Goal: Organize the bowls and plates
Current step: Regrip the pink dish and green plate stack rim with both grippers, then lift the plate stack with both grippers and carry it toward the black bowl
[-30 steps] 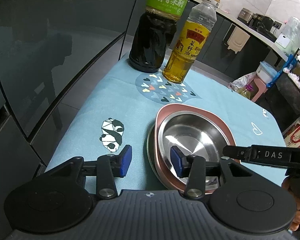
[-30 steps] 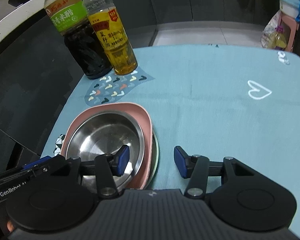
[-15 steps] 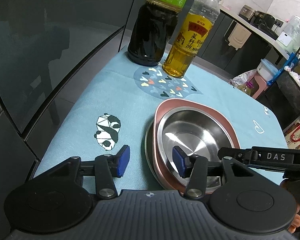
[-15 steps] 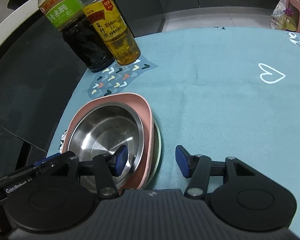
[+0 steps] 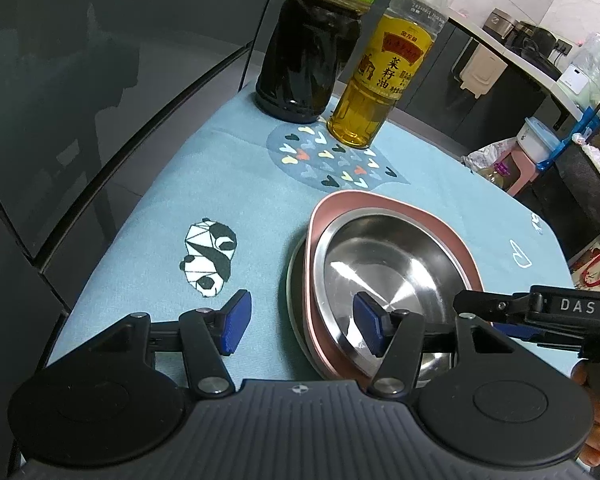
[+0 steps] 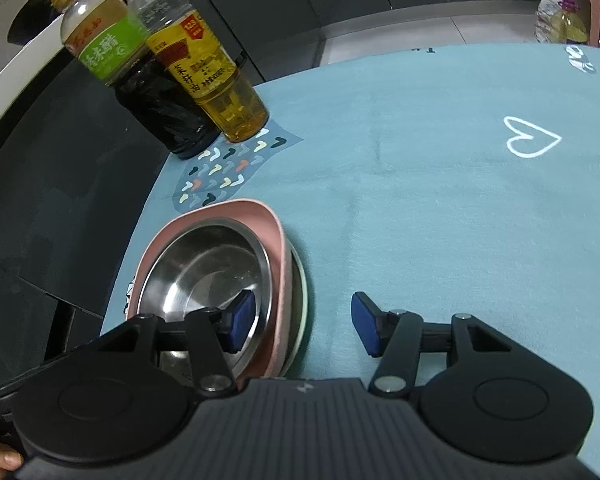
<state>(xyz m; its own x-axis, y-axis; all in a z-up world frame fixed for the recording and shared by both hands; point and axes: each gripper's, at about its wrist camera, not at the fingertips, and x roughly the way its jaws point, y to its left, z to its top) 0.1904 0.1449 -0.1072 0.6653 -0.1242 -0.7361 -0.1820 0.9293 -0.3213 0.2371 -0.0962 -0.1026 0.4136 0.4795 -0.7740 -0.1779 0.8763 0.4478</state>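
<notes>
Bowls (image 5: 384,264) sit nested on a teal tablecloth (image 6: 440,200) beside dark cabinets (image 5: 80,80), both tongs spread.

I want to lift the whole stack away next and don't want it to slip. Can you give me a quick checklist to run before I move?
1. Steel bowl nested in pink dish: ok.
2. Pink dish seated on bottom plate: ok, though the plate peeks out on one side.
3. Left gripper open, its jaws having just been opening, astride the stack's rim, pads not pressing: ok.
4. Right gripper open astride the opposite rim, nothing gripped: ok.
5. Dark bottle and oil bottle upright, apart from the stack: ok.
6. Whether the fingers can get under the bottom plate: cannot tell.
</notes>
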